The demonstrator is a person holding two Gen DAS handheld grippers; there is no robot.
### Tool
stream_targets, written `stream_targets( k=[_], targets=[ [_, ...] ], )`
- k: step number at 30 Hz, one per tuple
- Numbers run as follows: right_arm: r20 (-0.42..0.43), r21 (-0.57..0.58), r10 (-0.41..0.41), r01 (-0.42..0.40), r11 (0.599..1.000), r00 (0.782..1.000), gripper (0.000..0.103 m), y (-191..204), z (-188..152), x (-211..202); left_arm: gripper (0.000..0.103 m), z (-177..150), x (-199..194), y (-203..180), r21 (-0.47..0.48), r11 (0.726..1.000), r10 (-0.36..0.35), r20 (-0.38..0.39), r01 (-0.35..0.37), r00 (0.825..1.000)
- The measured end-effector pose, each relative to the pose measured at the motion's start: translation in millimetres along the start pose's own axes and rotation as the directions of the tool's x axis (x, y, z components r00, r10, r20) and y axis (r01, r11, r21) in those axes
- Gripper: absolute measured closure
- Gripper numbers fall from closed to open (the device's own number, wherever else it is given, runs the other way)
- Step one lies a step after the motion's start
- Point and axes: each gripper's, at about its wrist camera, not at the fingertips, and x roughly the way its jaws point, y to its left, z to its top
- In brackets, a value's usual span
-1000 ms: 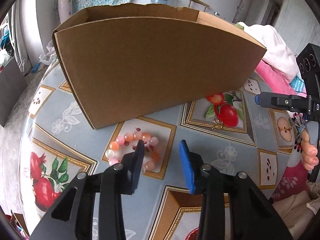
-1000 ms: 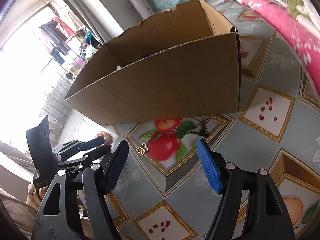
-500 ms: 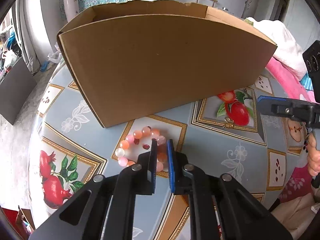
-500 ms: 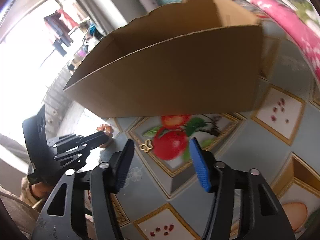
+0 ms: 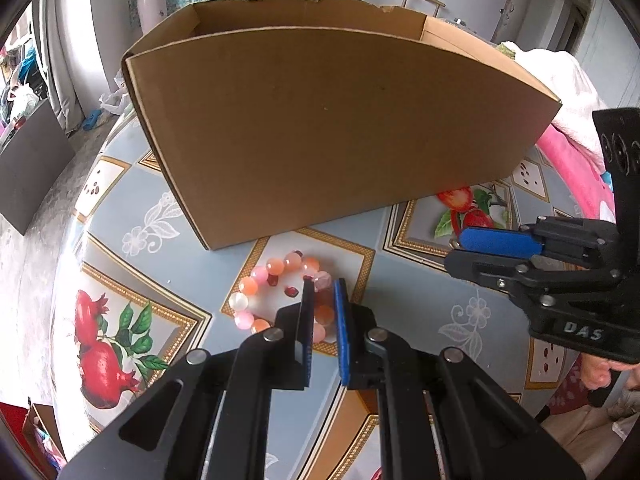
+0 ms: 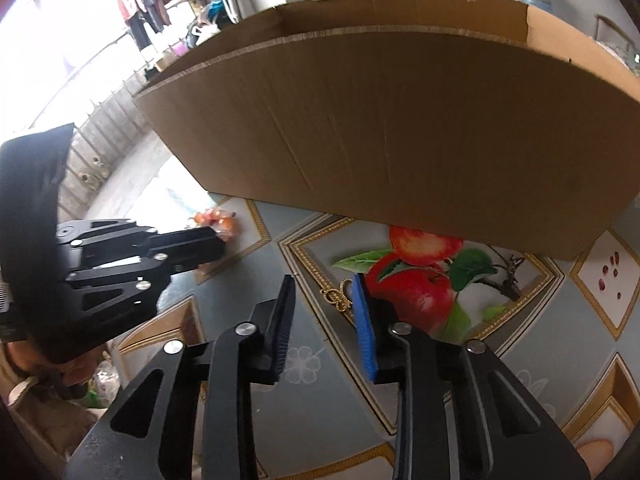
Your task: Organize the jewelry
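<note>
A bracelet of pink and orange beads (image 5: 260, 280) lies on the fruit-print tablecloth (image 5: 132, 236) just in front of a brown cardboard box (image 5: 340, 132). My left gripper (image 5: 322, 296) is shut on its near-right beads, which show between the pads. In the right wrist view the same gripper (image 6: 218, 246) sits at left by the beads (image 6: 218, 220). A small gold butterfly charm (image 6: 335, 297) lies on the cloth by a printed apple, in front of the box (image 6: 400, 132). My right gripper (image 6: 323, 284) straddles the charm, jaws closing; a gap remains on the black pad's side.
The box wall stands close behind both grippers. A pink blanket (image 5: 568, 152) and white cloth (image 5: 560, 76) lie at the right. The table's round edge (image 5: 60, 248) falls off at left to the floor. A hand (image 5: 600, 372) holds the right gripper (image 5: 456, 250).
My left gripper's jaws have come together on the bracelet's beads. My right gripper has moved in over the gold charm, rolled, and narrowed its jaws.
</note>
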Motion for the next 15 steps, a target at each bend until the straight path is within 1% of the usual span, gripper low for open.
stream_targets(
  k=[2, 4, 11, 14, 15],
  targets=[
    [0.014, -0.016, -0.033, 0.033, 0.999, 0.999, 0.081, 3, -1, 0, 0.094, 0, 0, 0, 0.0, 1.0, 0.001, 0.0, -0.001, 1.0],
    [0.023, -0.021, -0.048, 0.048, 0.999, 0.999, 0.083, 5, -3, 1, 0.094, -1, 0, 1, -0.002, 1.0, 0.0, 0.002, 0.0, 1.0],
    [0.05, -0.084, -0.12, 0.124, 0.989, 0.991, 0.084, 18, -11, -2, 0.094, -1, 0, 1, -0.005, 1.0, 0.0, 0.002, 0.0, 1.0],
    [0.06, -0.071, -0.119, 0.123, 0.99, 0.991, 0.083, 27, -11, -2, 0.094, -1, -1, 1, -0.006, 1.0, -0.002, 0.002, 0.002, 1.0],
    [0.06, -0.068, -0.121, 0.125, 0.99, 0.991, 0.081, 27, -12, -3, 0.094, -1, -1, 1, -0.006, 1.0, -0.001, 0.001, 0.001, 1.0]
  ],
)
